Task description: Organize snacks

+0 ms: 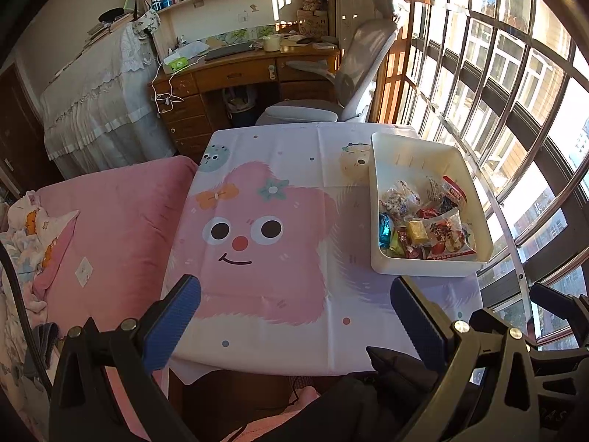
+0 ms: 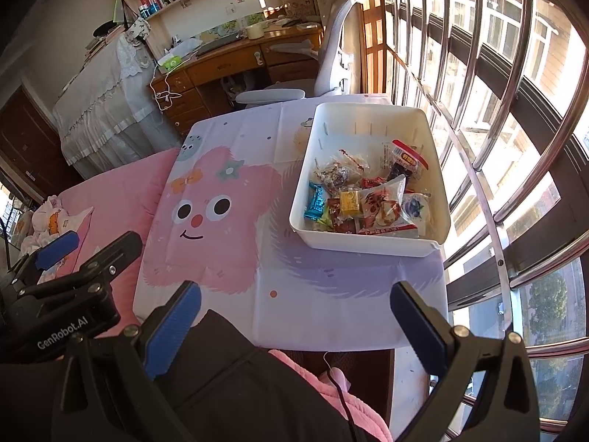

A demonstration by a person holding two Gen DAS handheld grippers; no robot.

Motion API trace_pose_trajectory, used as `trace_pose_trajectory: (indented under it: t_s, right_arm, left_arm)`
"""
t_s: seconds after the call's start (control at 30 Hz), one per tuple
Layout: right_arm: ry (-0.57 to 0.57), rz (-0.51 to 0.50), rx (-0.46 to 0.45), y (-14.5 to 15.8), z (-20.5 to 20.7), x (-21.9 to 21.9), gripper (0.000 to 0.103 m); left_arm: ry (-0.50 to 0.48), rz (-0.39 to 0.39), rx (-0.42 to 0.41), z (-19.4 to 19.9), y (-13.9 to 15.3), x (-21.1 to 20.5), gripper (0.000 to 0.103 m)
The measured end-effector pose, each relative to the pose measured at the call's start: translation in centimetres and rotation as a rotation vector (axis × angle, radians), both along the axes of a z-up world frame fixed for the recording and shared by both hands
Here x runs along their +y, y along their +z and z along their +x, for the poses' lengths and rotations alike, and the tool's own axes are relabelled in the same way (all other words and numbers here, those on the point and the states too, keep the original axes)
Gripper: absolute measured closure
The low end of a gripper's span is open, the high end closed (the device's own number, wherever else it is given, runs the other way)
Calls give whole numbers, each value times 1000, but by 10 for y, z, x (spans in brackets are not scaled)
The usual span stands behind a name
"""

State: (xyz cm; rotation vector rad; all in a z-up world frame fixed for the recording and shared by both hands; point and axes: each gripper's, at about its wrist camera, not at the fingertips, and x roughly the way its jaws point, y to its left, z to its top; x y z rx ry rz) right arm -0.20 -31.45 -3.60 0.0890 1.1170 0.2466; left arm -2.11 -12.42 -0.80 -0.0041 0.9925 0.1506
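A white plastic bin (image 1: pixel 383 199) (image 2: pixel 371 110) stands on the right side of the small table, near the window. Several wrapped snacks (image 1: pixel 423 224) (image 2: pixel 364 199) lie heaped in its near half; its far half is bare. My left gripper (image 1: pixel 294 313) hovers open over the table's near edge, with nothing between its blue pads. My right gripper (image 2: pixel 294 313) is open too, held back from the near edge, below the bin. The left gripper's body (image 2: pixel 62 276) shows at the left of the right wrist view. No snack lies loose on the cloth.
The table wears a cloth with a pink cartoon star (image 1: pixel 250 235) (image 2: pixel 210 213). A pink bed (image 1: pixel 117 221) adjoins its left side. Barred windows (image 1: pixel 508 92) run along the right. A grey office chair (image 1: pixel 349 73) and a wooden desk (image 1: pixel 235 73) stand beyond.
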Motion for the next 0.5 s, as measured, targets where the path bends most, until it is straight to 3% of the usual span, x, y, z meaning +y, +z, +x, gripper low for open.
trace_pose_trajectory:
  t_s: [0.5]
  right_arm:
    - [-10, 5, 12, -3, 7, -4, 0]
  left_arm:
    - [-9, -2, 8, 7, -6, -1, 1]
